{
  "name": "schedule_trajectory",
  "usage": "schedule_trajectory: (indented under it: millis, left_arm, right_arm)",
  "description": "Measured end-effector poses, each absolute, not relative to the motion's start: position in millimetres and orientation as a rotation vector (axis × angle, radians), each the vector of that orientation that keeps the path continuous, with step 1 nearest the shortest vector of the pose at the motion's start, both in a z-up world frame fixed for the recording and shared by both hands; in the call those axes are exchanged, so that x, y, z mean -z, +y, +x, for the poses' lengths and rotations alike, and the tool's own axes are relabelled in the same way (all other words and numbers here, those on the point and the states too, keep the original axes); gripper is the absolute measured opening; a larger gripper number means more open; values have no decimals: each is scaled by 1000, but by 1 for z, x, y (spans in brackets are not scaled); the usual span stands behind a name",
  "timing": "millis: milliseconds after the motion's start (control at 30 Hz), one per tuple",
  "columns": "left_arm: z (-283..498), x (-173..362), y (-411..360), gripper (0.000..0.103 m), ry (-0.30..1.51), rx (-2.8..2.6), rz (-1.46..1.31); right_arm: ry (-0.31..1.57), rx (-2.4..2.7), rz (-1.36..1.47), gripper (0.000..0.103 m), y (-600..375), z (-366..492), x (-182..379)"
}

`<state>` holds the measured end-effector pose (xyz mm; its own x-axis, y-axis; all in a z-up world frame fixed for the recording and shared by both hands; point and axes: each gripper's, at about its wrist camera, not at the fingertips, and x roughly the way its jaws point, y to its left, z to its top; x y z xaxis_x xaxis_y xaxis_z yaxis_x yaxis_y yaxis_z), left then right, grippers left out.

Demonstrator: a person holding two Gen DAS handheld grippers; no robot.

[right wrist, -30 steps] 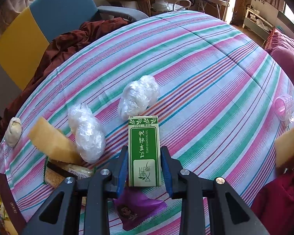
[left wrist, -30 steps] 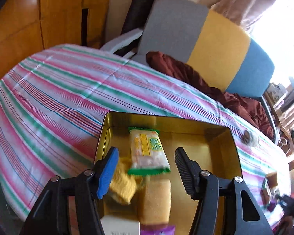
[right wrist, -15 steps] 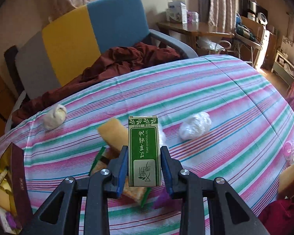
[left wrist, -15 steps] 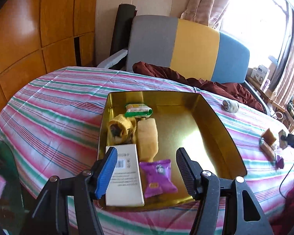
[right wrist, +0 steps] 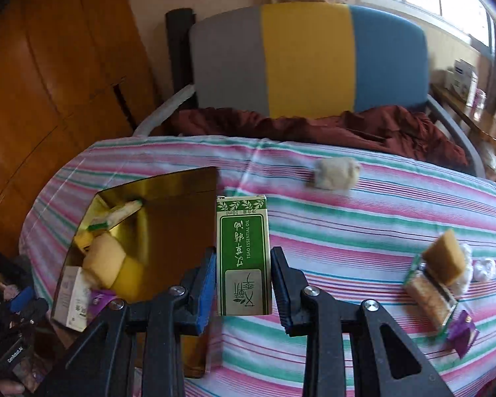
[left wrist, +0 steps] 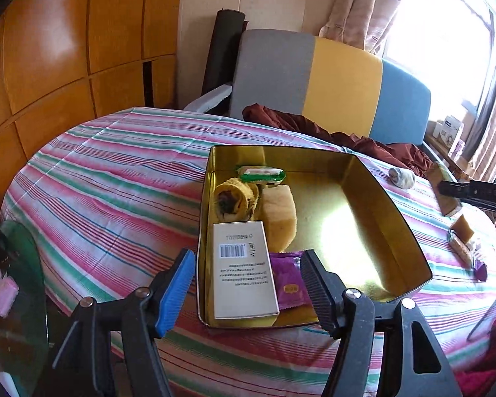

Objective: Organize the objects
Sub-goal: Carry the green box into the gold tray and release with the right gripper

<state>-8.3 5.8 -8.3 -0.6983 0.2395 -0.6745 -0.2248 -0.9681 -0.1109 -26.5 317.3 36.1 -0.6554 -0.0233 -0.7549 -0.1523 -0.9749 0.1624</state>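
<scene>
A gold tin [left wrist: 390, 218] lies open on the striped tablecloth and holds a white box [left wrist: 243, 271], a purple packet [left wrist: 289, 279], a yellow sponge [left wrist: 279, 213], a rolled yellow cloth [left wrist: 233, 197] and a green-edged packet [left wrist: 261, 173]. My left gripper [left wrist: 246, 286] is open and empty above the tin's near edge. My right gripper [right wrist: 243, 284] is shut on a green and white essential oil box [right wrist: 243, 254], held in the air beside the tin [right wrist: 178, 218].
To the right lie a sponge [right wrist: 446, 258], a wrapped cracker pack [right wrist: 431, 297], a purple packet [right wrist: 463, 329], plastic-wrapped lumps [right wrist: 482, 269] and a beige cloth ball [right wrist: 335, 173]. A grey, yellow and blue chair [left wrist: 327, 82] with a maroon cloth stands behind the table.
My left gripper has pulled back from the tin, staying open. My right gripper has lifted the green box off the table and carried it left, up to the tin.
</scene>
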Motion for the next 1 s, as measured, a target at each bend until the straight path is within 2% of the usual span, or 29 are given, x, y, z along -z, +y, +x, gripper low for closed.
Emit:
schedule_trajectory:
  millis: [300,900,967,1000]
  left_arm:
    - [-4,13,-6,69,-36,-2720,-1093]
    - [-3,23,-15,72,-32,-2741,-1128]
    - [-4,24,-16,73,-33,-2744,-1131]
    - [-4,24,-17,73,-35,-2744,-1131]
  right_arm:
    - [266,-2837,-1507,31,232,-65,5]
    - [330,-2704,-1724,32,190,-124,60]
    - [357,-2722,-1743,34,186,-124,62]
    - [369,-2730,-1751,39,185,-123,62]
